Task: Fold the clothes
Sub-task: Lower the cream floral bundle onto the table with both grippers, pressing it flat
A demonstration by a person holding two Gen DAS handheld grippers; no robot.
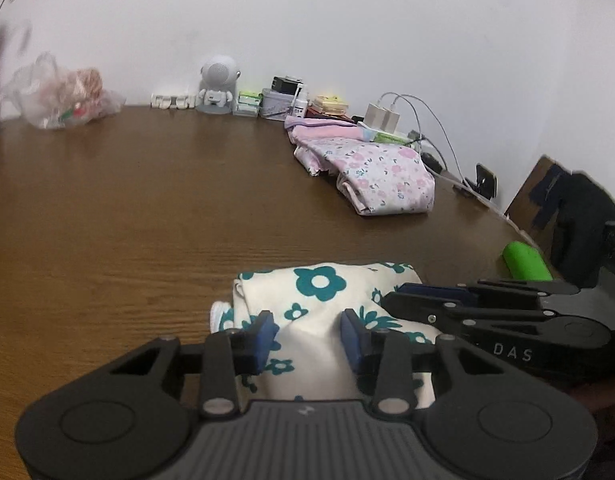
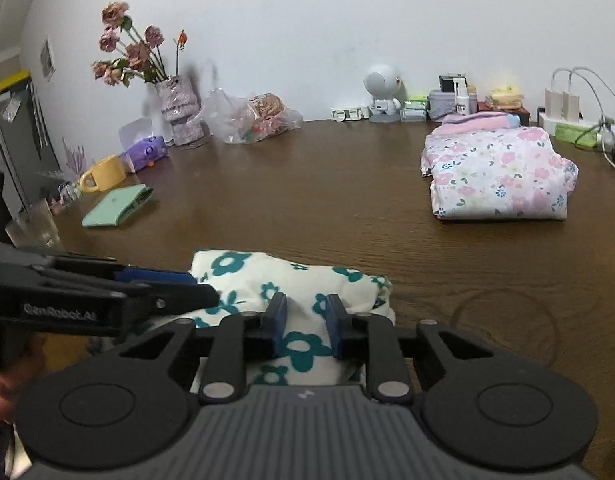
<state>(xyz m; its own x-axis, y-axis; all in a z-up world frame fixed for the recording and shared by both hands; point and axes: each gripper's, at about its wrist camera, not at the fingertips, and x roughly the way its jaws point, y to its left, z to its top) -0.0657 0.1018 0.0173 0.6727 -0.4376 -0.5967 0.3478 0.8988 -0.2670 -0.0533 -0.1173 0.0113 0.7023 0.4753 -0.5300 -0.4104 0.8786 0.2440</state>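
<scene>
From left wrist: left gripper (image 1: 309, 336) fingers apart over the teal-flower garment (image 1: 327, 300) at the bench (image 1: 147, 200) near edge, nothing clamped. Risk — a shallow pinch lifts the top layer only.

From right wrist: right gripper (image 2: 306, 328) fingers apart over same cloth; grippers close together — collision poss.

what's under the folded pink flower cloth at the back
In the right wrist view the pink floral cloth lies on the brown table, its far edge overlapping a plain pink folded piece. Anything beneath is covered.
</scene>
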